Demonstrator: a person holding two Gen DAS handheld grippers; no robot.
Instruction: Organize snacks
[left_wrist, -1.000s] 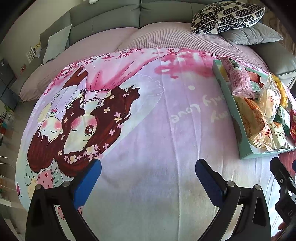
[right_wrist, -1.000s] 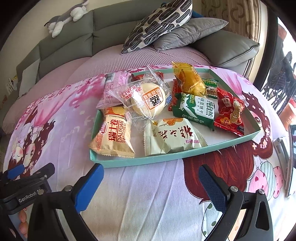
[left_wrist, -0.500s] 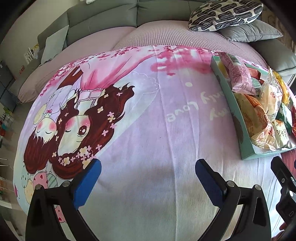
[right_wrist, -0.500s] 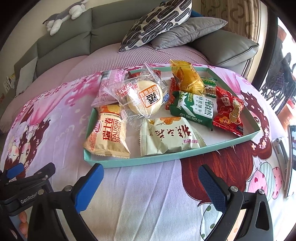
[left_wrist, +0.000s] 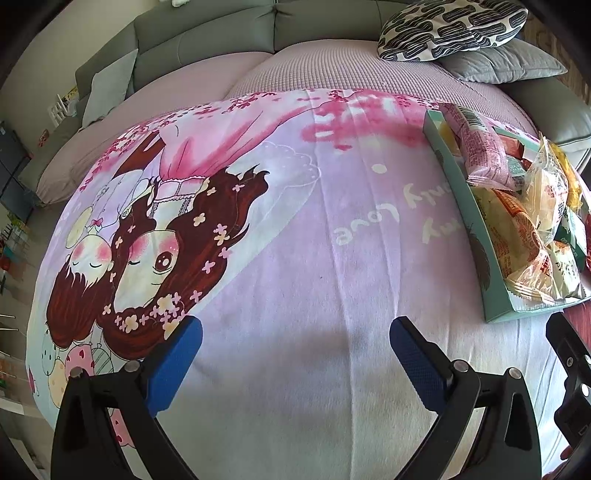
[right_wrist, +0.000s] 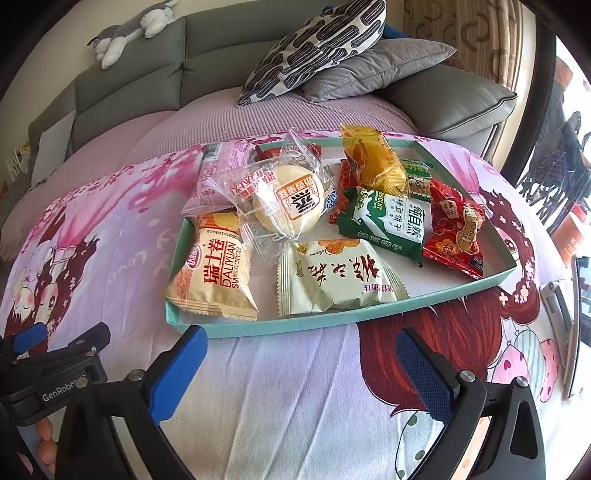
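Both the left gripper (left_wrist: 295, 354) and right gripper (right_wrist: 301, 356) are spread, empty (over blanket (left_wrist: 295, 258)); snacks fill teal tray (right_wrist: 332, 323).

Bright daylight, sharp, fisheye-warped edges.

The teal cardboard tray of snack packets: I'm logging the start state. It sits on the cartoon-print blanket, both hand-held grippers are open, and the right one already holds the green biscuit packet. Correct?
One thing is wrong: the right hand-held gripper holds nothing. The right wrist view shows it open and short of the teal cardboard tray, with the green biscuit packet lying inside. The tray does sit on the cartoon-print blanket, and the left hand-held gripper is open.
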